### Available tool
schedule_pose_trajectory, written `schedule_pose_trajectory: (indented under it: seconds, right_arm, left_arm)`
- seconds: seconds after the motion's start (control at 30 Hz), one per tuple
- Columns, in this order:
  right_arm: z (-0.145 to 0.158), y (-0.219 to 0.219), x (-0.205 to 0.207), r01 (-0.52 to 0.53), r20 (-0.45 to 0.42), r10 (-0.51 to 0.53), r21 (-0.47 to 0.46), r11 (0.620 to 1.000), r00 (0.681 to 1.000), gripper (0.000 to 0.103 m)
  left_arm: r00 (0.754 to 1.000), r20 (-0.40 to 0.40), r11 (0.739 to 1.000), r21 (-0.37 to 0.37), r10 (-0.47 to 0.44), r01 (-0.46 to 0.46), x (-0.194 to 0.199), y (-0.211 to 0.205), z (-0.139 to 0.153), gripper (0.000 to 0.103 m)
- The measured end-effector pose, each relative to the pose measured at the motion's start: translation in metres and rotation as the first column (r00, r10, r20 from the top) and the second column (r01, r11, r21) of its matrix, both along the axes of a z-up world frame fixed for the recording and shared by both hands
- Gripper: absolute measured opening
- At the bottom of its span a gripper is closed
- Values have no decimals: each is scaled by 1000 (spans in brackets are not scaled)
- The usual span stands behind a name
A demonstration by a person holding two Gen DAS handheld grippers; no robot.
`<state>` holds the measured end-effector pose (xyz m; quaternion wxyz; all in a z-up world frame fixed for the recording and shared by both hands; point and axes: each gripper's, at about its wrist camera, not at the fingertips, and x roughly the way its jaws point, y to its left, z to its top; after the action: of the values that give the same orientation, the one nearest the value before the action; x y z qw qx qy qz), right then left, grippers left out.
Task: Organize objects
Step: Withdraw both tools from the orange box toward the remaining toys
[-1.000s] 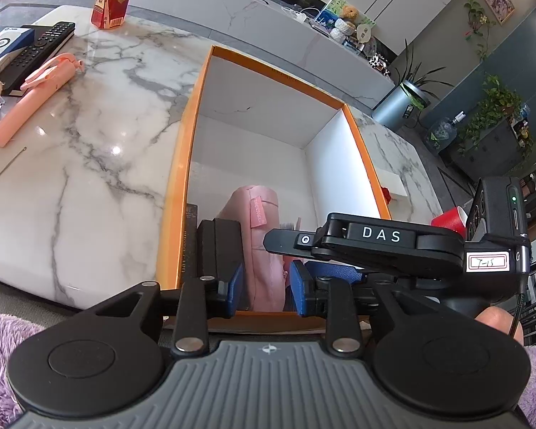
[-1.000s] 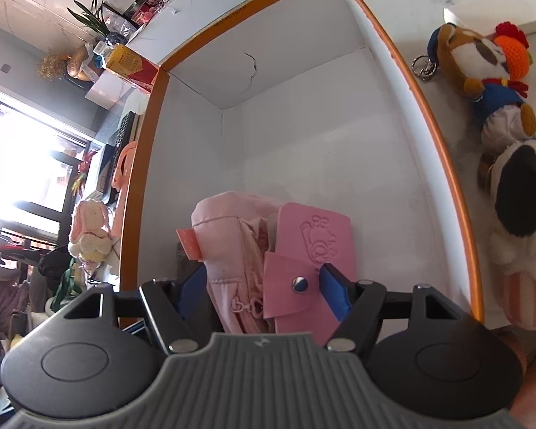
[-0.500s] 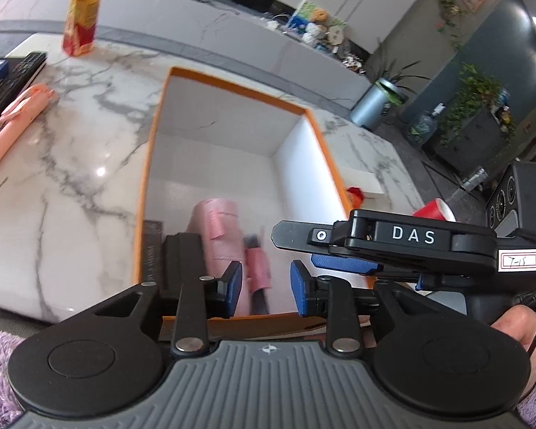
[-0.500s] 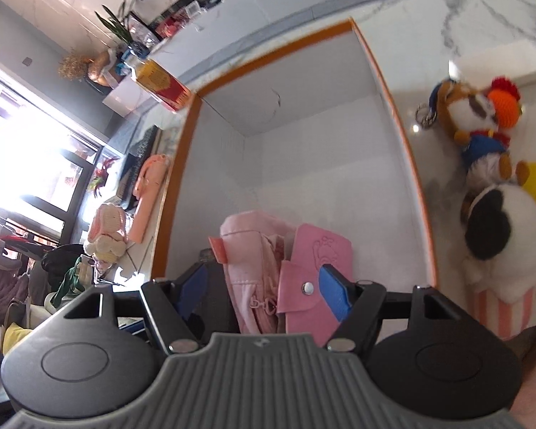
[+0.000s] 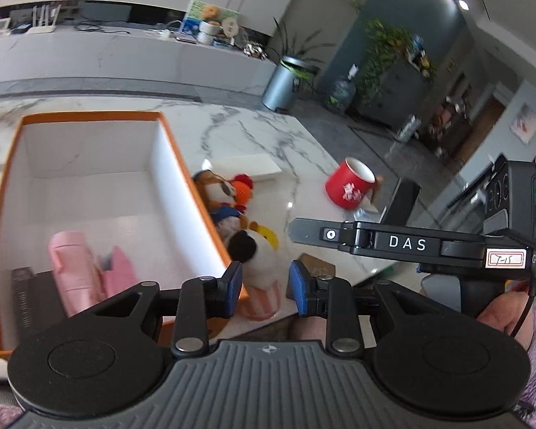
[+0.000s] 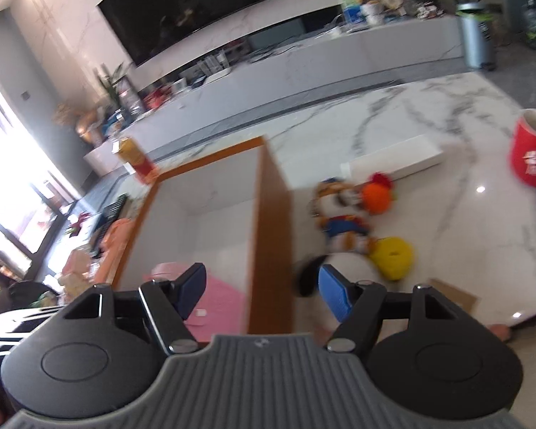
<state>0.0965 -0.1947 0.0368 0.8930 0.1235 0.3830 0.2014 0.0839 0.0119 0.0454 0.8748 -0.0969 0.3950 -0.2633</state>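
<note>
An orange-rimmed white box (image 5: 168, 136) stands on the marble table. Inside it lie a pink pouch (image 5: 71, 271), a pink wallet (image 5: 119, 275) and a dark flat item (image 5: 25, 296). My left gripper (image 5: 266, 287) hovers open and empty above the box's near right corner, with a white plush toy (image 5: 257, 254) below it on the table. My right gripper (image 6: 262, 289) is open wider and empty, raised over the box's right wall (image 6: 271, 214). The wallet (image 6: 218, 300) shows under its left finger. A colourful plush doll (image 6: 350, 211) lies just right of the box.
A red mug (image 5: 350, 187) and a flat white box (image 5: 250, 166) sit further right on the table. A brown card (image 6: 453, 296) lies near the front edge. A juice carton (image 6: 135, 159) and a remote (image 6: 112, 211) are left of the box. The right tool's black housing (image 5: 407, 243) is close by.
Both grippers have pulled up and out of the box and swung right, toward the plush toys. The pink pouch and wallet stay in the box. Jaw widths look unchanged.
</note>
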Motion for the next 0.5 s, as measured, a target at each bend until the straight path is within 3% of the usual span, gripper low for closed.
schedule_pose_trajectory:
  seconds: [0.2,0.33,0.5]
  right_arm:
    - [-32,-52,4,132,-48,-136,-79,988,990,71]
    - [-54,-62,13,172,-92,-189,-165,971,978,75]
    - [-78,-65,26,175,-169,-200,-151,973,965,81]
  left_arm:
    - [999,-25,993,114,-32,35,8,-52,-17,47]
    - [999,-21,970,239,-36,40,15,-77,-29,50]
    - [999,-11,946,323,-39,41,28,-93,-35,57]
